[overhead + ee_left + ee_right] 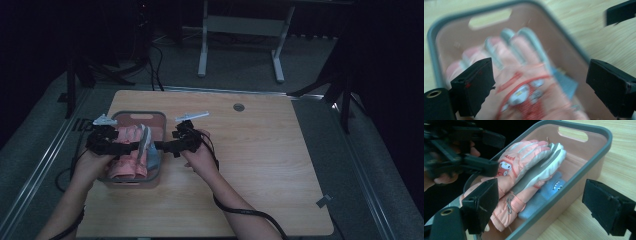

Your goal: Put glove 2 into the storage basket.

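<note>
A pink basket with a grey rim [140,114] stands on the left part of the wooden table [260,165]. Inside lies a pair of pink and white gloves [129,150] [524,162], one with a cartoon face, on top of a blue knitted item [549,187]. My left gripper [132,147] [539,75] hovers open just above the gloves [524,75], which look blurred. My right gripper [161,146] [541,195] stands open at the basket's right rim [584,167], with nothing pinched. In the right gripper view the left gripper [496,153] reaches in over the gloves from the far side.
The basket [439,27] has a handle slot in its far wall. A round grommet [238,107] sits in the tabletop at the back. The table's right half is bare wood. Beyond the table stand desk legs [202,50] and dark tripods.
</note>
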A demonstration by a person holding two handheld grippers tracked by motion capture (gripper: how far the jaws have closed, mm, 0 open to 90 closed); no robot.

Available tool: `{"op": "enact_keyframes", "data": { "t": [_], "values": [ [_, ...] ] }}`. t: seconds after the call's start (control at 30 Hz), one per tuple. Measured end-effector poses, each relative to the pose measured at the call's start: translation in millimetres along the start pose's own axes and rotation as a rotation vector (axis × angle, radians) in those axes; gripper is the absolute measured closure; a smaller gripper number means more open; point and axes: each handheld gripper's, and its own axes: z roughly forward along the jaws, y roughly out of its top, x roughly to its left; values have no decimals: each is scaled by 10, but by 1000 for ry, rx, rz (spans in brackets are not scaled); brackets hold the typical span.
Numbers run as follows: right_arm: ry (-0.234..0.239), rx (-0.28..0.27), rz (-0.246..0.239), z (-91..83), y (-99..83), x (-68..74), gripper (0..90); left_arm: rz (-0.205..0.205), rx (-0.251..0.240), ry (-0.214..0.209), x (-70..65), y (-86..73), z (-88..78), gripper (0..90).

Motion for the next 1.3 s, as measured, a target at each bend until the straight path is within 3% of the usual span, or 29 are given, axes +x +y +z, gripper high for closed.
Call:
{"op": "enact_keyframes", "data": {
  "t": [0.17,0.2,0.3,0.5,1.0,1.3],
  "values": [
    [0,-4,-11,-96,-41,-35,137,76,-58,-70,-330,45,1,81],
    [0,-4,-11,-96,-41,-35,137,76,-58,-70,-330,45,1,81],
    [-12,8,-12,-179,-78,-110,137,136,-64,-138,-648,69,34,81],
    [-44,23,-21,-322,-182,-227,137,199,-55,-226,-1023,77,134,80],
    [-96,47,-48,-605,-469,-404,137,285,-38,-321,-1521,21,337,81],
    [-113,82,-69,-660,-709,-482,133,323,-23,-376,-1774,-93,471,80]
  ]
}}
